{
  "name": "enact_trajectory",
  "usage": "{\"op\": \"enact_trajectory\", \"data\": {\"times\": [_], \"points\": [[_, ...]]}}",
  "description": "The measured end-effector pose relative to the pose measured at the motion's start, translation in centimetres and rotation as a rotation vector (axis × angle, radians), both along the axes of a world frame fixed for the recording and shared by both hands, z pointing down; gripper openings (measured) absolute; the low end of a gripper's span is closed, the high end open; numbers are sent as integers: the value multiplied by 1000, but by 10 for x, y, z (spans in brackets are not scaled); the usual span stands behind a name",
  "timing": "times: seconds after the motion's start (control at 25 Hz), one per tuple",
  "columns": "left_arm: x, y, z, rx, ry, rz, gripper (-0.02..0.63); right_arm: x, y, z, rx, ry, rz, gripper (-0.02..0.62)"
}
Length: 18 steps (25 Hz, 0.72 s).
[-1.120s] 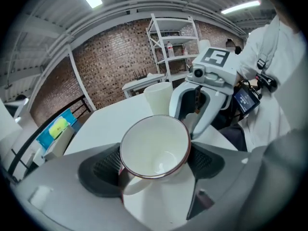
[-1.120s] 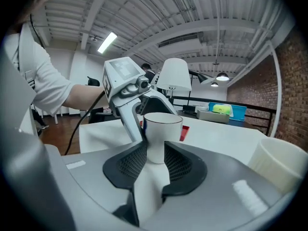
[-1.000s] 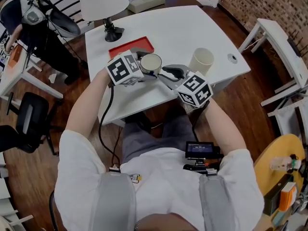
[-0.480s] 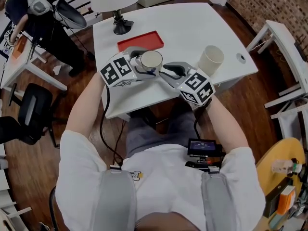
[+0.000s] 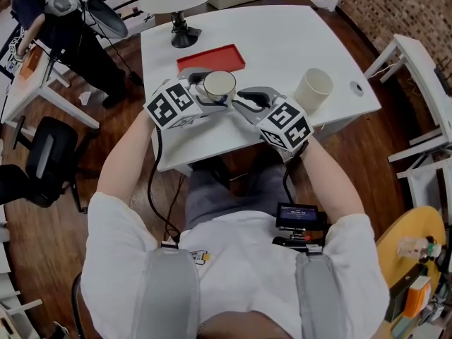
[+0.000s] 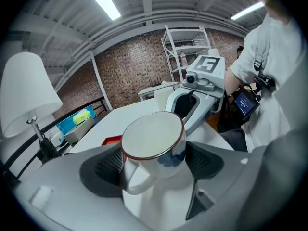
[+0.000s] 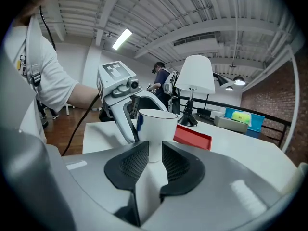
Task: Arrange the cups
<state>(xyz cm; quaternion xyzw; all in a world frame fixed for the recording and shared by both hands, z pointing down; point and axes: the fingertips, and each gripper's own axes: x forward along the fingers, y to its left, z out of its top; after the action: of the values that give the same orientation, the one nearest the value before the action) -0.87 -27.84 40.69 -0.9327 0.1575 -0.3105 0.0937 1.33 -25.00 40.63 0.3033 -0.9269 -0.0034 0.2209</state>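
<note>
Left gripper [image 5: 209,94]: jaws spread wide and clamped on the body of the mug, one pad on each side; the handle is turned back toward the gripper's own body.
Mug [image 5: 219,85]: white, dark-red rim, a blue mark on its wall; held at the near part of the white table [image 5: 282,41], in front of the red tray [image 5: 212,57]; whether its base is off the top cannot be told.
Right gripper [image 5: 241,103]: jaws drawn close with a narrow slot left, and just been closing; tips right beside the mug's wall; nothing clearly pinched, since the pale strip in the slot could be mug or table.
Cream cup [image 5: 313,90]: upright and untouched near the table's right edge; apart from both grippers.
Doing it well: probably a matter of keeping the mug level and the left squeeze even; setting the base flat before those jaws let go; keeping the right tips from nudging the mug; leaving room so the cream cup is not pushed toward the edge.
</note>
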Motion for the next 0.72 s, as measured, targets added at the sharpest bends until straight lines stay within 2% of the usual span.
{"op": "enact_trajectory", "data": {"times": [0.32, 0.52, 0.72], "points": [[-41, -51, -44, 83, 21, -135, 406, -39, -51, -41, 59, -2, 7, 57], [-64, -97, -52, 95, -12, -182, 405, -61, -100, -48, 10, -14, 44, 57], [-71, -121, -38, 61, -42, -196, 405, -68, -123, -33, -39, -1, 90, 43]]}}
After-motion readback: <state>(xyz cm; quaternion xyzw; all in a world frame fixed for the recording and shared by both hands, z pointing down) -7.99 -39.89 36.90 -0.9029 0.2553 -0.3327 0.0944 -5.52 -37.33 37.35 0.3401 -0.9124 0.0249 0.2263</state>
